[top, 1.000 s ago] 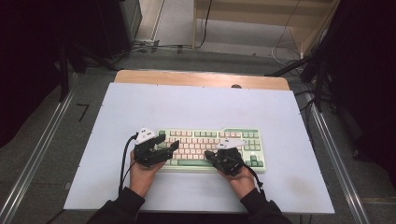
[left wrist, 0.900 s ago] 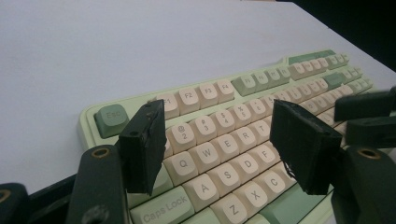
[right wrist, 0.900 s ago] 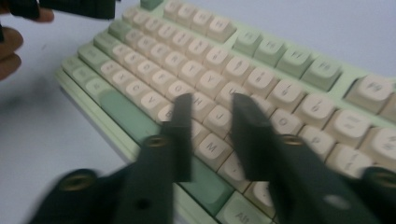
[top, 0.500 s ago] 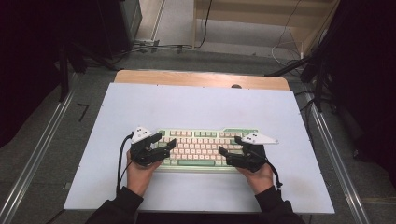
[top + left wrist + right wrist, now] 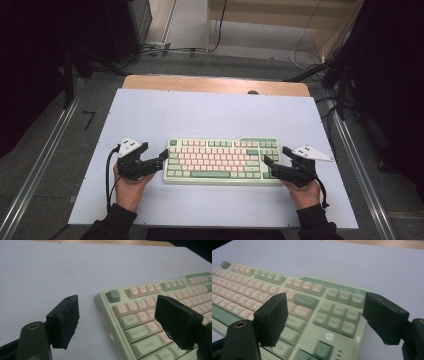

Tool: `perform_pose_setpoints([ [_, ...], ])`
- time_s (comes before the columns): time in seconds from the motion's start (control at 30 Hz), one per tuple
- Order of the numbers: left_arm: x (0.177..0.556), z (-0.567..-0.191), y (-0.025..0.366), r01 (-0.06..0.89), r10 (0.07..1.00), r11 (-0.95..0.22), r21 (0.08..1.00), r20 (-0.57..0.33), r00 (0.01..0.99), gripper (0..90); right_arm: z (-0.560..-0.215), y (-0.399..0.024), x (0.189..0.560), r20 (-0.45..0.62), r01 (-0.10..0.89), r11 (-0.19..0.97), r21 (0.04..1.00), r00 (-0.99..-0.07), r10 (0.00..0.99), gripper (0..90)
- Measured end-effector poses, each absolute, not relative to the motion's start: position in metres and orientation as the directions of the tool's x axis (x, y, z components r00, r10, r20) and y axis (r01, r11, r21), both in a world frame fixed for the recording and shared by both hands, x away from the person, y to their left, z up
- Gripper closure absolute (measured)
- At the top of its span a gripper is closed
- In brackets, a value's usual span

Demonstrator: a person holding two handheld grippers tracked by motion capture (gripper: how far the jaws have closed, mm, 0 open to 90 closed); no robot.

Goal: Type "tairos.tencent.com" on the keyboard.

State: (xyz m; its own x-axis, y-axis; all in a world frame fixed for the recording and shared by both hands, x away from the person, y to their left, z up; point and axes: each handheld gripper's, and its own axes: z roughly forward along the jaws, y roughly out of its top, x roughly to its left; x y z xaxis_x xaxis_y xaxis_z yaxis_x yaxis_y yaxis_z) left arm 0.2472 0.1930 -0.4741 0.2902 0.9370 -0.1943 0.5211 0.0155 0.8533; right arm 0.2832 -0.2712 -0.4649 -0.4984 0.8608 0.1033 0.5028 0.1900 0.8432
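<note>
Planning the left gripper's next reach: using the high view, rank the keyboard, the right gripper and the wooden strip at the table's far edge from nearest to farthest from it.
From the left gripper:
1. Keyboard, right beside its jaws, mid-table.
2. Right gripper, at the keyboard's opposite end.
3. Wooden strip, along the table's far edge.

We see a table [image 5: 150,115] covered by a pale bluish-white sheet, with a strip of its wooden top [image 5: 215,84] exposed along the far edge. Metal rails [image 5: 40,160] run along the left and right sides over a grey floor [image 5: 60,120], and black cables [image 5: 165,50] trail across the floor beyond the far edge. At the far side we note a light wooden frame [image 5: 280,15], with dark drapes [image 5: 395,75] at right and dark equipment [image 5: 75,35] at left.
</note>
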Motion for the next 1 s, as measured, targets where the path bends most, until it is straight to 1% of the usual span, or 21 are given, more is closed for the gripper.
perform_pose_setpoints([
  [0.23,0.237,-0.483,0.211,0.545,0.961,-0.017,0.838,-0.137,0.241,17.2,-0.470,-0.308,0.278,0.089,0.516,0.157,0.842,-0.421,0.902,18.5],
  [0.43,0.231,-0.487,0.224,0.557,0.970,-0.013,0.831,-0.123,0.208,17.2,-0.474,-0.338,0.271,0.078,0.534,0.127,0.836,-0.345,0.935,18.5],
  [0.63,0.228,-0.492,0.237,0.570,0.977,0.008,0.822,-0.127,0.169,17.2,-0.477,-0.364,0.264,0.078,0.549,0.093,0.831,-0.281,0.956,18.5],
  [0.73,0.227,-0.493,0.242,0.575,0.979,0.034,0.818,-0.143,0.145,17.2,-0.481,-0.375,0.263,0.083,0.567,0.074,0.820,-0.246,0.966,18.6],
  [1.0,0.230,-0.495,0.245,0.584,0.980,0.058,0.810,-0.157,0.121,17.2,-0.485,-0.382,0.264,0.089,0.596,0.048,0.802,-0.199,0.976,18.6],
])
